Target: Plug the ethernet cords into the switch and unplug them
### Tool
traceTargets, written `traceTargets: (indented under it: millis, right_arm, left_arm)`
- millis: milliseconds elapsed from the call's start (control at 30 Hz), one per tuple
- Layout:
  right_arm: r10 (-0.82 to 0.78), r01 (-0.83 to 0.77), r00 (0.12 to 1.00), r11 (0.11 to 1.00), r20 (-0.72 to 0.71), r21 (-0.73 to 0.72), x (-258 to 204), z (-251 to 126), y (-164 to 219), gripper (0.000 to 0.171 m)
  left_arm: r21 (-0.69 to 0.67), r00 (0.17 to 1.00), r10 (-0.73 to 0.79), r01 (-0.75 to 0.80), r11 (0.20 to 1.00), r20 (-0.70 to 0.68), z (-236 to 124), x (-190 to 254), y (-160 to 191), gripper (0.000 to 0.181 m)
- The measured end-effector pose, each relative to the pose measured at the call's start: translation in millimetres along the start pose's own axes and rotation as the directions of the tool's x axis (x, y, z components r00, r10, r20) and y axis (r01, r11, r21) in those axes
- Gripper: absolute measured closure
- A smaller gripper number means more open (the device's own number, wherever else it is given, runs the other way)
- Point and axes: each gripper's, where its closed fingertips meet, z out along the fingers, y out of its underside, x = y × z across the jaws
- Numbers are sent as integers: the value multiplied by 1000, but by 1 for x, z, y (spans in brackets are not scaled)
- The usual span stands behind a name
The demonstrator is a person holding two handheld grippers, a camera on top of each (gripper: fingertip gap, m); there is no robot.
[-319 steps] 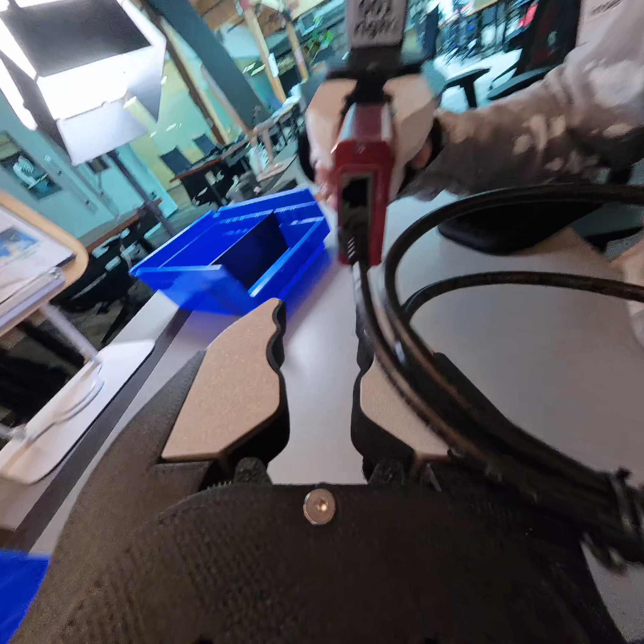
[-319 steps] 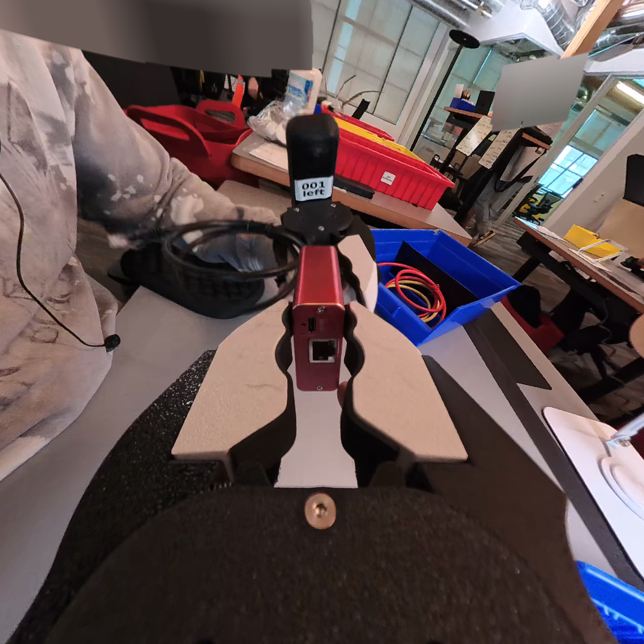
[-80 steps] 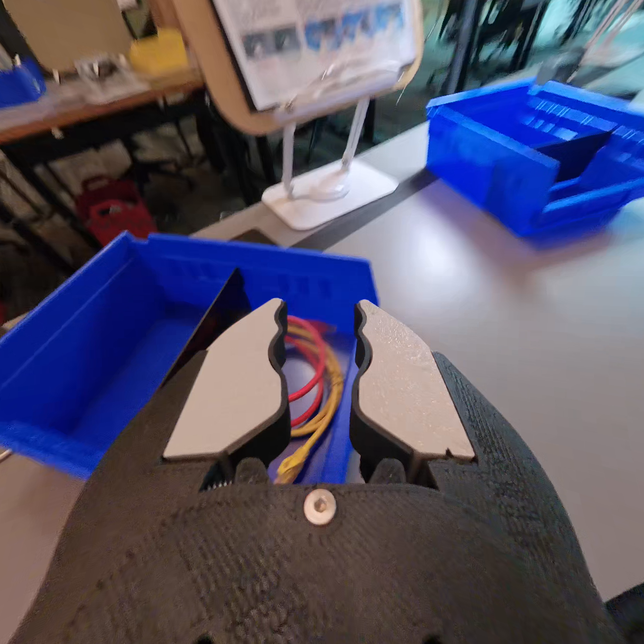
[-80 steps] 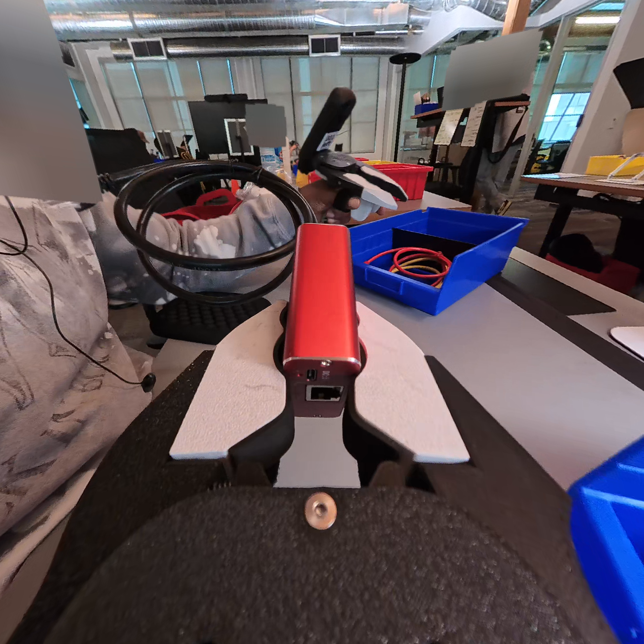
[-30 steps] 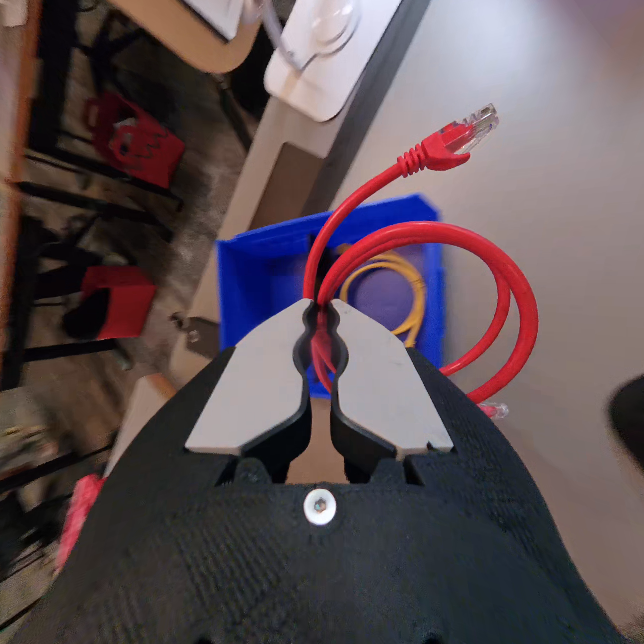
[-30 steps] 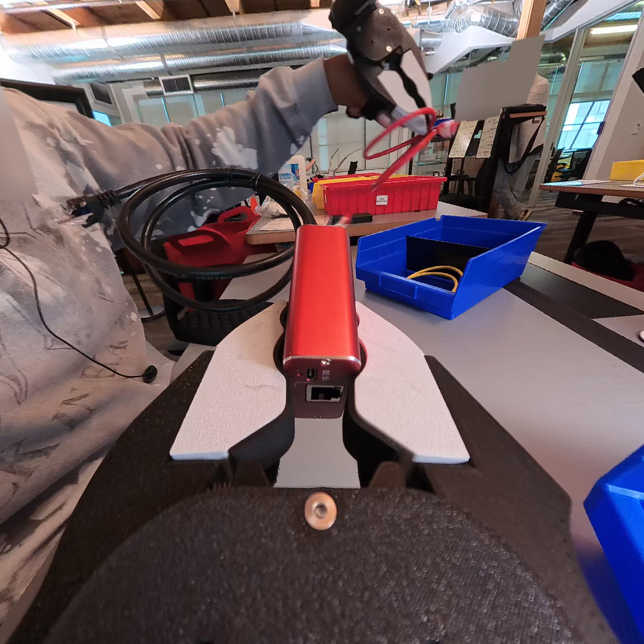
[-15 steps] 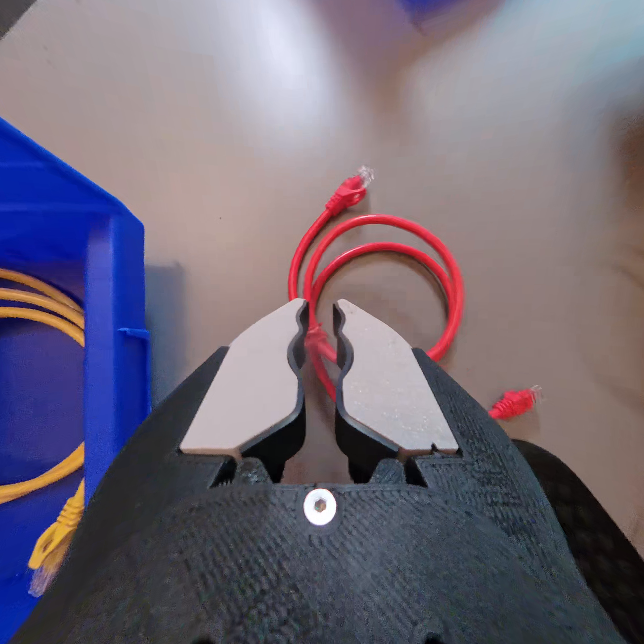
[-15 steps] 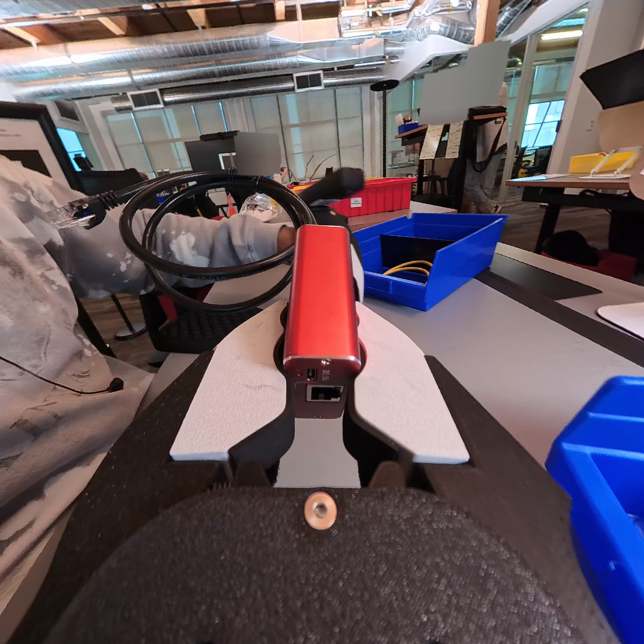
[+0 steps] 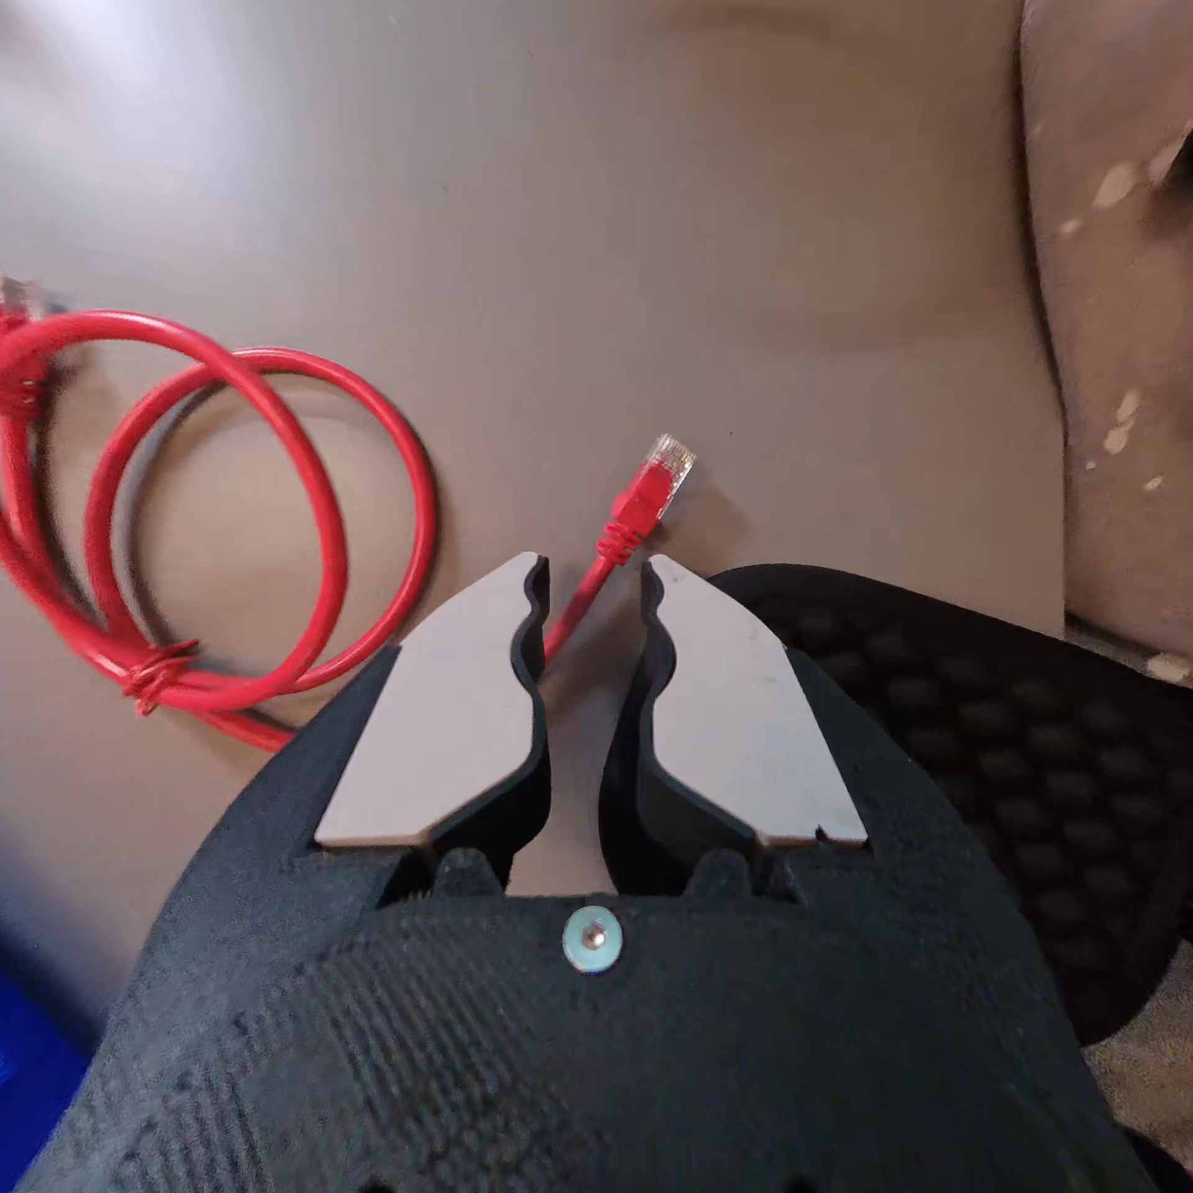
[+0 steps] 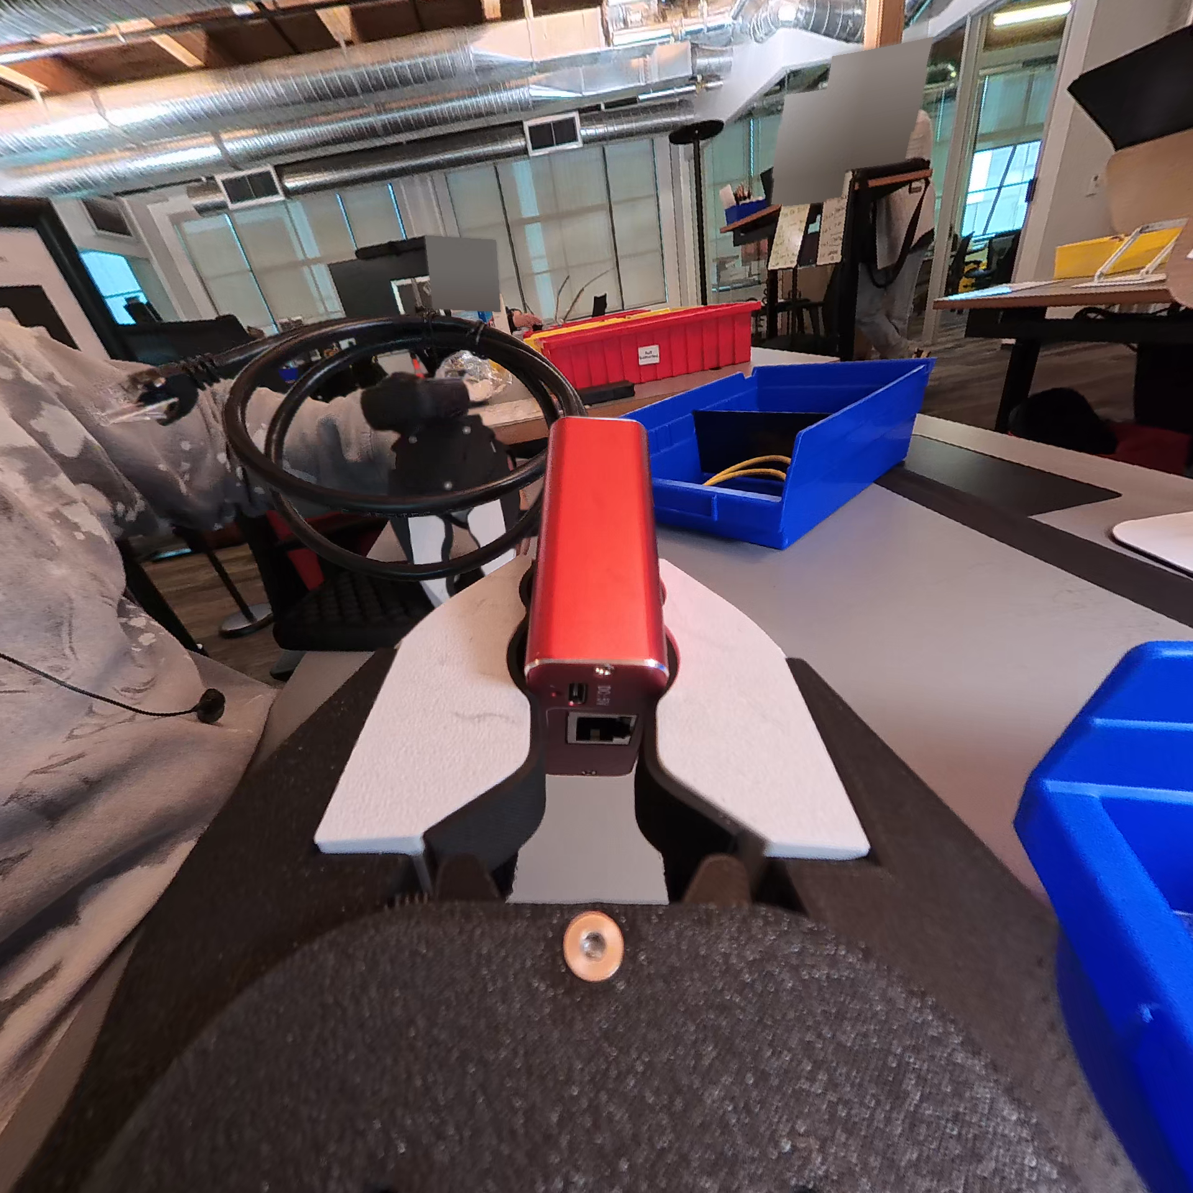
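A coiled red ethernet cord (image 9: pixel 258 516) lies on the grey table (image 9: pixel 581 226). One plug (image 9: pixel 658 471) points away just ahead of my left gripper (image 9: pixel 594 568). That gripper is open, and the cord's end runs loose between its jaws, close to the left finger. The other plug (image 9: pixel 13 303) is at the far left edge. My right gripper (image 10: pixel 594 581) is shut on a red switch (image 10: pixel 594 549) and holds it above the table, an empty port facing the camera. A coiled black cord (image 10: pixel 387 439) hangs from the switch's far end. The left gripper (image 10: pixel 445 445) shows behind that coil.
A blue bin (image 10: pixel 839 452) holding a yellow cord (image 10: pixel 749 471) stands on the table (image 10: pixel 904 613) ahead. Another blue bin (image 10: pixel 1130 839) is close at the right. A black chair seat (image 9: pixel 968 742) and a person's sleeve (image 9: pixel 1110 323) lie right of the left gripper. A red bin (image 10: pixel 645 348) is farther back.
My left gripper came down from the air to the table, opened and let go of the red cord, then shifted to the cord's plug end. The right gripper still holds the switch.
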Motion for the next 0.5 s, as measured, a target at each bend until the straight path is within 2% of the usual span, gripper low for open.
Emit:
traceTargets:
  millis: [33, 167, 300, 400, 500]
  right_arm:
    - [-2, 2, 1000, 1000, -5, 0, 0, 0, 0, 142]
    - [-2, 3, 1000, 1000, -23, 14, 4, -4, -4, 142]
    - [7, -6, 1000, 1000, -30, 28, 8, -7, -6, 142]
    - [8, -7, 999, 999, -34, 40, 9, -10, -8, 142]
    - [9, -7, 999, 998, -36, 55, 9, -12, -12, 142]
  left_arm:
    - [-12, 1000, 13, -13, 1000, 0, 4, 1, 0, 154]
    - [-36, 999, 53, -52, 998, 9, 12, 1, -1, 161]
    - [-49, 987, 91, -85, 995, 136, 8, -12, -4, 168]
    - [-5, 954, 103, -106, 994, 282, -16, -26, -16, 169]
    - [31, 874, 114, -145, 989, 472, -61, -45, -30, 169]
